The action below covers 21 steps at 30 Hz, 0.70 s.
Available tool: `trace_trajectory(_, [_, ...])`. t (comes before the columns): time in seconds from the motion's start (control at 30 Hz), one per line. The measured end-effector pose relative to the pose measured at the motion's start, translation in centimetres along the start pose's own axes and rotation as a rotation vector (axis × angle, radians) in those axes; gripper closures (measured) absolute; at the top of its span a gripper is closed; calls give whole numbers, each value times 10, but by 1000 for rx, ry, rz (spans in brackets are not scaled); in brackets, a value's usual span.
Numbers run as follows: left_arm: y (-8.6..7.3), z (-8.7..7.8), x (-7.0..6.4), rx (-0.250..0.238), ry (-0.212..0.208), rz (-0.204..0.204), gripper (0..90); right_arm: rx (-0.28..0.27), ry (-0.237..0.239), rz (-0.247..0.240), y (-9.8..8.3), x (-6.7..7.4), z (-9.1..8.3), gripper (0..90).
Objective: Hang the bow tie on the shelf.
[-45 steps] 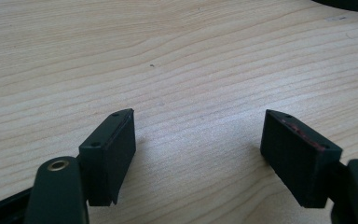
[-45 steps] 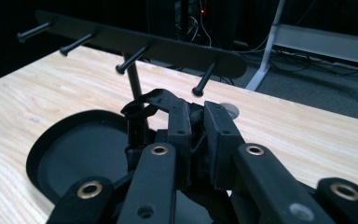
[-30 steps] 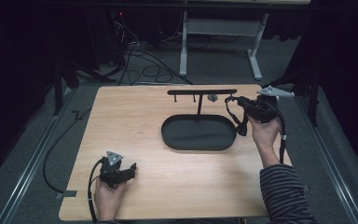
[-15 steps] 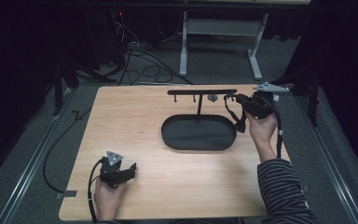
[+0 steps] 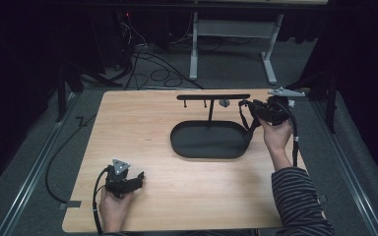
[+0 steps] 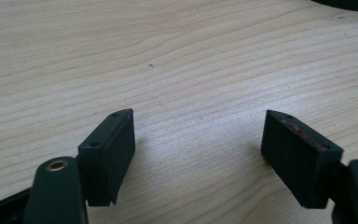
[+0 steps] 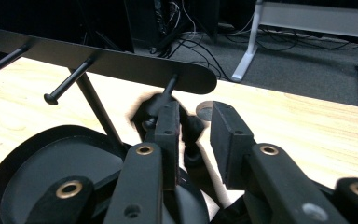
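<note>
Dark floor strewn with cables and a pale desk frame surround the light wooden worktop point(image 5: 187, 196), which fills the middle of the high view. Centre-right of that frame stands a black stand: an oval tray point(image 5: 209, 141) as its base, a thin post, and a crossbar point(image 5: 213, 97) with short pegs hanging below it.

At the lower left, the left gripper point(image 5: 123, 179) rests low over bare wood, well apart from the stand; its own view shows the jaws wide apart with nothing between them, apparently parked out of the way.

At the right end of the crossbar, the right gripper point(image 5: 256, 110) is held up at bar height. In its own view the right gripper's jaws point(image 7: 193, 126) are narrowed to a small gap around a dark loop or strap near the end peg point(image 7: 168, 88); whether they actually pinch it cannot be told. The height and angle suggest something is being hung on, or lifted from, that peg.
</note>
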<state>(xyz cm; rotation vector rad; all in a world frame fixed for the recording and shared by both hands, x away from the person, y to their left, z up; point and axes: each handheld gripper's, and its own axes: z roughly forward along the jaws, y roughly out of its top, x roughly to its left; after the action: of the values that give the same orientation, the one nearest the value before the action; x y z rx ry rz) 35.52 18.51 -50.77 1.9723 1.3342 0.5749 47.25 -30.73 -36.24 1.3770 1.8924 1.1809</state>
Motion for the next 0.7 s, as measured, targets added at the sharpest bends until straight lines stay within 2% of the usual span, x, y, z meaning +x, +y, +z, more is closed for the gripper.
trace_trajectory(0.2, [0, 0, 0, 0, 1, 0, 264, -4, -8, -2, 0, 1, -4, 676])
trace_trajectory(0.43, [0, 0, 0, 0, 0, -1, 264, -12, -5, -3, 1, -1, -15, 526])
trace_trajectory(0.7, [0, 0, 0, 0, 0, -1, 264, -24, -8, 2, -5, -6, -28, 498])
